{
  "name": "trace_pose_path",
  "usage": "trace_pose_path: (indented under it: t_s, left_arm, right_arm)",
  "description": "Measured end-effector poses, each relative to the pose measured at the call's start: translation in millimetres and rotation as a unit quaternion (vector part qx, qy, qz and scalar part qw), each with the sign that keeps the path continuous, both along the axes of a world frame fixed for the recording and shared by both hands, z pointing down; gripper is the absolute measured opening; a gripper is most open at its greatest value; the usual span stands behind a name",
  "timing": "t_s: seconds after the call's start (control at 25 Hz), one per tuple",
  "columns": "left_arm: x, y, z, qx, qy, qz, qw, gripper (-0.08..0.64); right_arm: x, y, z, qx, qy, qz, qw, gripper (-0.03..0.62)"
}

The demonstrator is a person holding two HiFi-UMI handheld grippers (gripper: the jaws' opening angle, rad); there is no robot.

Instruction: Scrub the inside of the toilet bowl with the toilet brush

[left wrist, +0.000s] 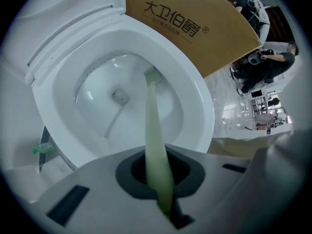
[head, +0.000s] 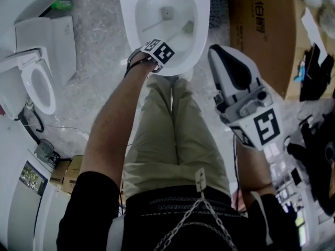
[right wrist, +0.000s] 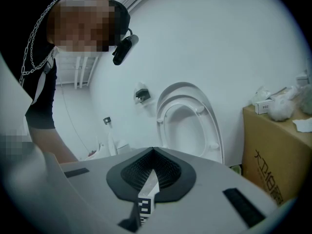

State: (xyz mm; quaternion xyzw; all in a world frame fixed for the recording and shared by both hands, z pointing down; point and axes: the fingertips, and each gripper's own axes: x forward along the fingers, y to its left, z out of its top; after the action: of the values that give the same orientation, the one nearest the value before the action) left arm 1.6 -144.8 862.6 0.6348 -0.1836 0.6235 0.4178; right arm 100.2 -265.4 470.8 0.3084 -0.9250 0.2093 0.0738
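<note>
While left claw [left wrist: 163, 178] grips brush [left wrist: 151, 112] inside bowl [left wrist: 197, 97]: speckled floor [head: 99, 72] (box [head: 261, 33] beside).

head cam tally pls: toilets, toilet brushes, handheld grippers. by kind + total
White ceramic toilets: 2 (centre toilet, left toilet)
Pale green toilet brush: 1
Grey two-jaw grippers: 2 (left gripper, right gripper)
Total: 5

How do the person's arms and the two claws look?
The left claw and right claw are pale grey shells with dark pads. Each carries a cube with black-and-white square markers. Short black sleeves; a dark band on the left wrist.
</note>
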Motion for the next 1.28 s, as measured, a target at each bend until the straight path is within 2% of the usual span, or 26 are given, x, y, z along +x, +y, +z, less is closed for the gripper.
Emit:
trace_pose_path:
  t_s: [0.16,0.4,0.88,1.28]
  left_arm:
    - [-3.6,14.1,0.9,-0.008,-0.008,0.021,0.9997,0.002]
    - [-15.5,35.9,1.1,-0.021,-0.025,0.057,0.9978,0.002]
    - [-41.5,68.2,2.2,-0.051,-0.049,0.119,0.9903,0.002]
    - [-64.3,79.9,-2.4,-0.063,-0.077,0.163,0.9817,0.002]
  right_arm:
    - [-3.0,1.3,-3.5,0.004,-0.008,-0.005,1.0,-0.009]
    - [-3.7,7.7,0.1,-0.003,0.008,-0.019,1.0,-0.009]
    - [-18.0,11.2,-3.1,-0.003,-0.006,-0.031,0.999,-0.009]
    - [-19.8,13.7,-2.3,-0.005,0.007,-0.041,0.999,-0.009]
